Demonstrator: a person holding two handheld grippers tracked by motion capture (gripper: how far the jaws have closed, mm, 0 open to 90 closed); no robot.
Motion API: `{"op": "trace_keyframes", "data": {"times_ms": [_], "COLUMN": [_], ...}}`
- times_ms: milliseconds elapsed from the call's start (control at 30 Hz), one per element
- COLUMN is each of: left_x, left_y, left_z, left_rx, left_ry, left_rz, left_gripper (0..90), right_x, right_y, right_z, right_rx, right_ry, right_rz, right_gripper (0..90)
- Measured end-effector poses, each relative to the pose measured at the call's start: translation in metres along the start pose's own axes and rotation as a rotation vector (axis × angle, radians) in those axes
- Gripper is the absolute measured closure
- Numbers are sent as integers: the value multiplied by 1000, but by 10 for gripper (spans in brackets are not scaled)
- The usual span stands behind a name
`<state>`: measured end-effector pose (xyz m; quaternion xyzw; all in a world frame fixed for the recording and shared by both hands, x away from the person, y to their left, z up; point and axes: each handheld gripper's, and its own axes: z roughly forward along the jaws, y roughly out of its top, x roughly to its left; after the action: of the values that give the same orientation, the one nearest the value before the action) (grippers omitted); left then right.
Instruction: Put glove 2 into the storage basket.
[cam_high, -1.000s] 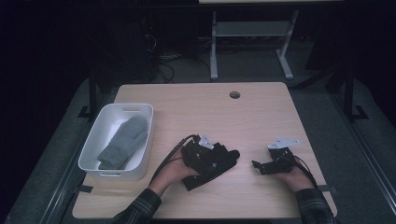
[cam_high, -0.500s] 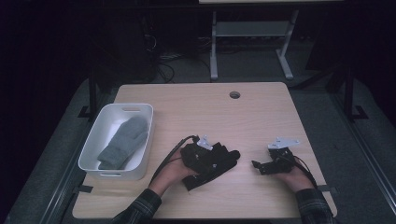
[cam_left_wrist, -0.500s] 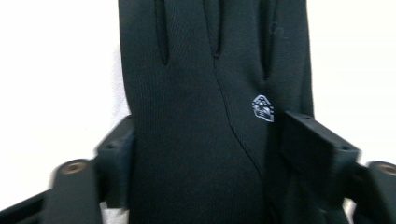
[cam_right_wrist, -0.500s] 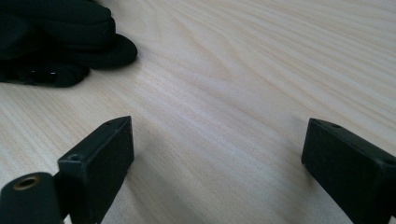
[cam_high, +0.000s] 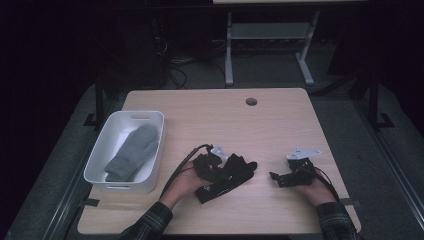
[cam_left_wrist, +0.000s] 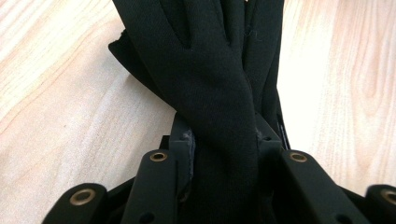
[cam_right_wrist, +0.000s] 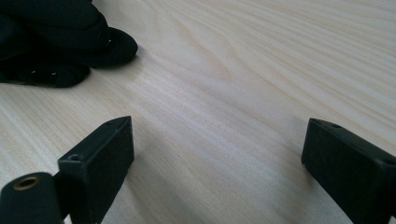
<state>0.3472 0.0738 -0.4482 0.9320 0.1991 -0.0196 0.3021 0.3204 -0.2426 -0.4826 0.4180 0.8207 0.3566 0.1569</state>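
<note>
Left gripper (cam_high: 227, 167) sits a little to the right of the white bin (cam_high: 97, 162), and I read its jaws as clamped on the black glove (cam_high: 235, 175). From the left gripper view I see the black fabric pinched between the two jaws and the glove's fingers fanning out beyond them over the wooden table (cam_high: 280, 125). Seen from above, the glove lies flat on the tabletop just right of the bin, its cuff end angled toward the person's side and its fingers toward the right hand. My right gripper (cam_high: 278, 177) rests farther right of the bin, well apart from it and near the table's right edge, low over the wood. Its jaws stand wide apart with nothing between them; in the right gripper view I see bare wood in the gap and the glove's dark fingertips off at the upper left. Inside the bin lies a grey mitten (cam_high: 132, 152), stretched along its length. Both plaid sleeves reach in from the near edge.
</note>
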Motion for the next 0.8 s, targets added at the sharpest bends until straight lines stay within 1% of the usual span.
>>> {"op": "trace_keyframes", "data": {"times_ms": [67,167,200,267,400,467,500,600,733,767,800], "left_x": [-2,-4,-4,-5,-7,-7,-6,-6,-3,-2,-1], "left_y": [1,3,4,5,9,11,12,18,23,24,25], "left_z": [-2,-8,-10,-15,-24,-29,-33,-46,-67,-72,-78], "left_rx": [-7,-13,-14,-22,-19,-33,-38,-51,-68,-76,-79], "left_ry": [3,-5,-7,-21,-16,-25,-24,-7,17,23,29], "left_rz": [-2,-3,-13,-19,-26,-34,-32,-37,-38,-49,-50], "left_gripper": [696,699,700,701,701,702,702,702,702,702,702], "right_x": [0,0,0,0,0,0,0,1,1,1,1], "right_y": [0,0,0,0,0,0,0,0,0,0,0], "right_z": [0,0,0,0,0,0,0,0,0,0,0], "right_rx": [0,0,0,1,3,3,3,3,3,3,3], "right_ry": [0,0,-1,-2,0,0,0,0,0,0,-1], "right_rz": [0,1,2,2,6,6,6,7,8,8,7], "right_gripper": [92,92,92,92,92,92,92,92,92,92,92]}}
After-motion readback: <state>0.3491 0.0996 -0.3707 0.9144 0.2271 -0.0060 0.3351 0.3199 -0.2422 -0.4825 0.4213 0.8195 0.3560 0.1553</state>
